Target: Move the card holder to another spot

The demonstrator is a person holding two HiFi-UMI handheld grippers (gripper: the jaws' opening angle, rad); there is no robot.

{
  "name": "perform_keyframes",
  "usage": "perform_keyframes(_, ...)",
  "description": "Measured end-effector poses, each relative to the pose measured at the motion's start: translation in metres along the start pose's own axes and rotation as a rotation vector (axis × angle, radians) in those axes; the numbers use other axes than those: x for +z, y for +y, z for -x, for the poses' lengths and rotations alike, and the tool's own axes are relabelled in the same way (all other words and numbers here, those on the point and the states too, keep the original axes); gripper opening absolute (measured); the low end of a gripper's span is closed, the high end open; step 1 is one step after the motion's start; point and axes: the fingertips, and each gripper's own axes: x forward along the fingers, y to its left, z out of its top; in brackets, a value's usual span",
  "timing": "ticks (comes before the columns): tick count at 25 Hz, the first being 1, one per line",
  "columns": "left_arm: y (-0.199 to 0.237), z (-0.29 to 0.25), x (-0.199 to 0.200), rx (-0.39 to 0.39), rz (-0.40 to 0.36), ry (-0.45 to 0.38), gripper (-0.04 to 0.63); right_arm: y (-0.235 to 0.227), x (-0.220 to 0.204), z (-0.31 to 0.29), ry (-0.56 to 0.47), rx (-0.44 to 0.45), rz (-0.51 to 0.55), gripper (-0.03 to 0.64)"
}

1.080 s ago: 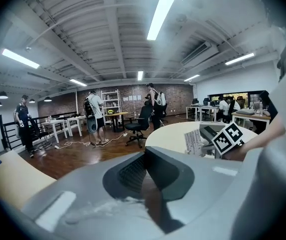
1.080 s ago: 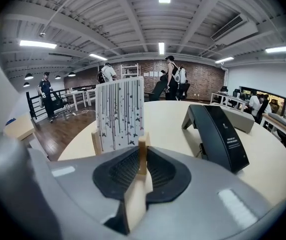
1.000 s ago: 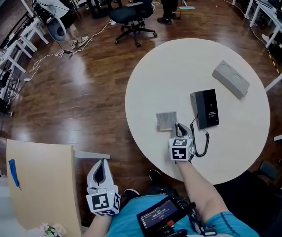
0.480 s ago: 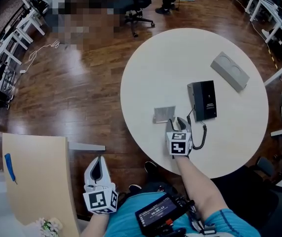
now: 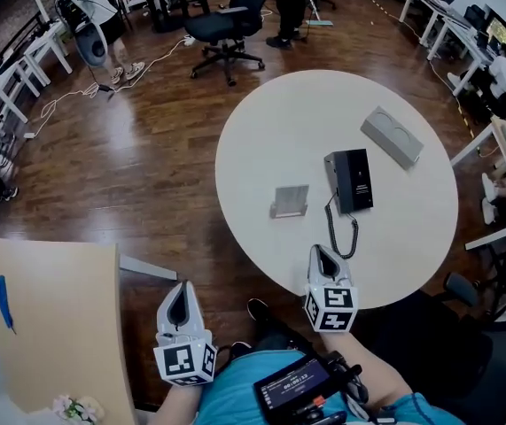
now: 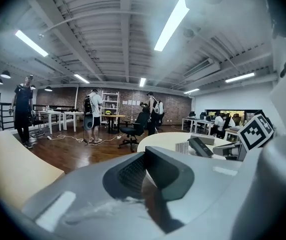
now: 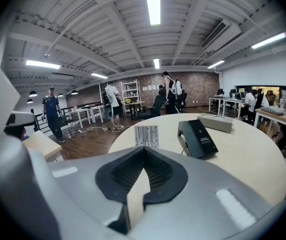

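Your right gripper [image 5: 321, 253] has just closed its jaws on nothing and hangs at the near edge of the round table [image 5: 261, 122], on your side of the desk phone [image 5: 350, 181]. The card holder [image 5: 289, 200] stands just left of that phone, ahead of the gripper's tips and well apart from them.

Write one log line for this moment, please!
grey striped card holder: standing free on round white table, beside black desk phone | right tool: jaws just closed, empty | left tool: shut, empty

Head view: high, steeply down on round tabletop [image 5: 261, 131]. Right gripper view: low at its near edge, facing across. Left gripper view: off-table, alongside. All share card holder [image 5: 289, 201], telephone [image 5: 350, 181].
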Motion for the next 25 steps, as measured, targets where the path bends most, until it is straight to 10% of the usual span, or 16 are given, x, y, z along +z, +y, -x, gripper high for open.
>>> perform_keyframes(13,-0.001,0.102,-0.021,-0.125,0.037,-0.049,0.014,0.079,-0.024,0.135,-0.088,0.009,0.037,-0.009)
perform_keyframes(25,-0.008,0.143,-0.043,-0.084,0.044,-0.048,0.014,0.103,-0.060,0.193,-0.062,0.118,0.026,-0.010)
